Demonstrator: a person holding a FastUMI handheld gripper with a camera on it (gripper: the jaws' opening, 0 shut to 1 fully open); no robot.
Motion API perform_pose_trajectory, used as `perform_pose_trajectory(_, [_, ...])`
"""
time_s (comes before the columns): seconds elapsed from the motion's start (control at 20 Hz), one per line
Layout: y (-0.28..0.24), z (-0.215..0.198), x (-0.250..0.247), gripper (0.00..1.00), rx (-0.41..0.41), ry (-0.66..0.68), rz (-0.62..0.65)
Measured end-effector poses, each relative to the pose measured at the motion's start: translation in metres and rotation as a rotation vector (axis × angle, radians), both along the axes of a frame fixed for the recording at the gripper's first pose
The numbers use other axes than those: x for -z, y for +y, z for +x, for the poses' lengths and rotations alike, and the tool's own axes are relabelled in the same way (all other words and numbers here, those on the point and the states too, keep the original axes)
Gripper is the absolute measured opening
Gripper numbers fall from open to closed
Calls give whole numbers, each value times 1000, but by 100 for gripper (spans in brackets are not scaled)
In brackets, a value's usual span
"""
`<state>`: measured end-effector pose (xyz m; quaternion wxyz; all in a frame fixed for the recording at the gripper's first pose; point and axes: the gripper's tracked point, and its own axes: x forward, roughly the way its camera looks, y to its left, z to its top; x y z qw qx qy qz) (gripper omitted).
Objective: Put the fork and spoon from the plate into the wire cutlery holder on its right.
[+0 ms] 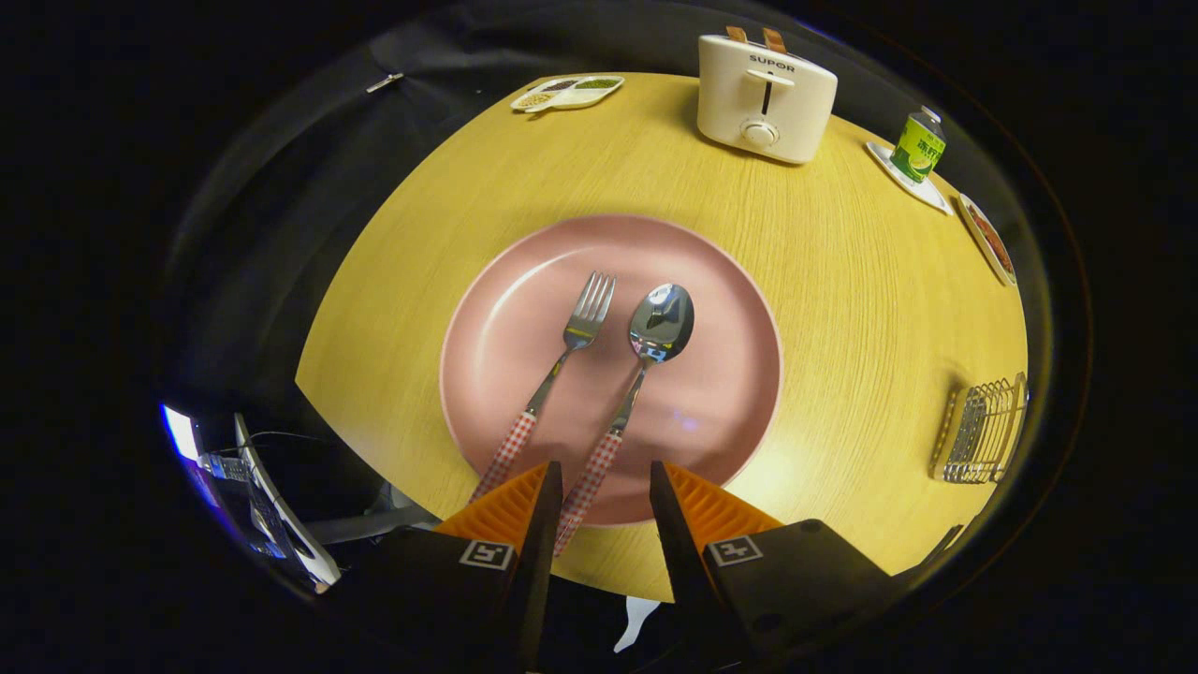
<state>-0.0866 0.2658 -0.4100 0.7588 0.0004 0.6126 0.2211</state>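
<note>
A pink plate (711, 393) lies on the round wooden table just ahead of my fingers. On it rest a fork (562, 360) and, to its right, a spoon (641, 374), both with red-and-white checked handles pointing towards me. My gripper (606, 482) hovers open over the plate's near rim. The spoon's handle end lies in the gap between the fingers, close to the left one; neither finger presses on it. The fork's handle runs under the left finger's outer side. The wire cutlery holder (983, 431) stands to the right of the plate, near the table's edge.
A white toaster (766, 98) stands beyond the plate. A green can (917, 145) on a white coaster and a small dish (987, 239) sit at the far right. A divided snack tray (566, 92) lies at the far left. The table edge (374, 440) curves close to my left.
</note>
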Motion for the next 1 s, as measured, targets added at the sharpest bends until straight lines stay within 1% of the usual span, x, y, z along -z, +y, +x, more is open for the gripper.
perform_pose_trajectory(0.05, [1,0,3,60,8,9,-1])
perform_pose_trajectory(0.15, [2,-3,11,45,19,36,-7])
perform_pose_trajectory(0.2, [4,-1,16,34,30,44,-7])
perform_pose_trajectory(0.25, [0,-4,12,24,43,45,-4])
perform_pose_trajectory(0.35, [-5,-3,8,14,54,58,1])
perform_pose_trajectory(0.5, [-13,5,-4,13,102,39,33])
perform_pose_trajectory(0.75, [-34,13,-46,12,132,-13,124])
perform_pose_trajectory(0.85, [-51,17,-67,12,138,-41,154])
perform_pose_trajectory(1.0, [-90,21,-97,12,146,-95,169])
